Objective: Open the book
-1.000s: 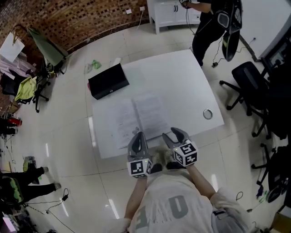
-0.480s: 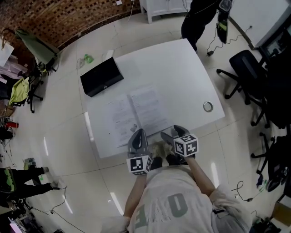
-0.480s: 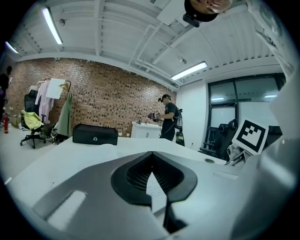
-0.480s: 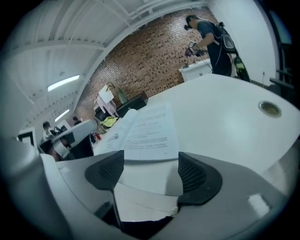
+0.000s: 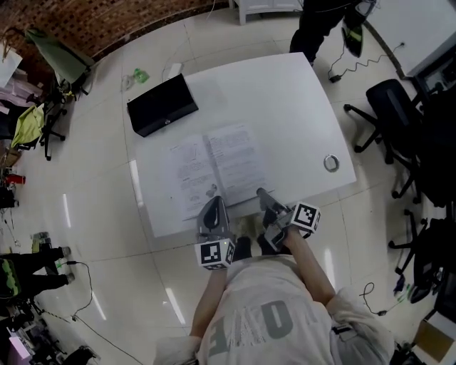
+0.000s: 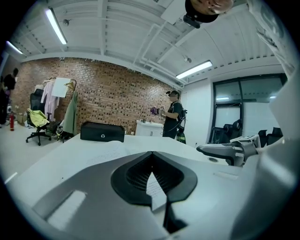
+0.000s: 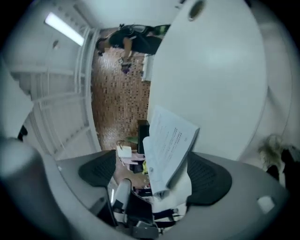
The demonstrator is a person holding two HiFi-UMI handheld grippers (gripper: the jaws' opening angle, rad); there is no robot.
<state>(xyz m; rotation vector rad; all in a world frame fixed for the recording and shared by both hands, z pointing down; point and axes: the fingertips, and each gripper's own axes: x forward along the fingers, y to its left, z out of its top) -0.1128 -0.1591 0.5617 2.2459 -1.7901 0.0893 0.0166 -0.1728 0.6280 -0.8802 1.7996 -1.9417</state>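
Observation:
The book [image 5: 217,167] lies open and flat on the white table [image 5: 285,107], pages up. My left gripper [image 5: 214,202] is shut and empty at the table's near edge, just short of the book's left page [image 6: 110,153]; its jaws [image 6: 151,158] meet. My right gripper [image 5: 264,195] is rolled onto its side by the book's near right corner. Its jaws are opening. Printed pages [image 7: 171,140] show in the gap of the right gripper [image 7: 154,174], and the pads do not press on them.
A black case [image 5: 162,105] lies at the table's far left corner and a small metal ring [image 5: 330,162] near the right edge. Office chairs [image 5: 388,121] stand to the right. A person [image 5: 320,21] stands beyond the far edge.
My right gripper has rolled onto its side and its jaws have spread wide. The left gripper stays shut in about the same place.

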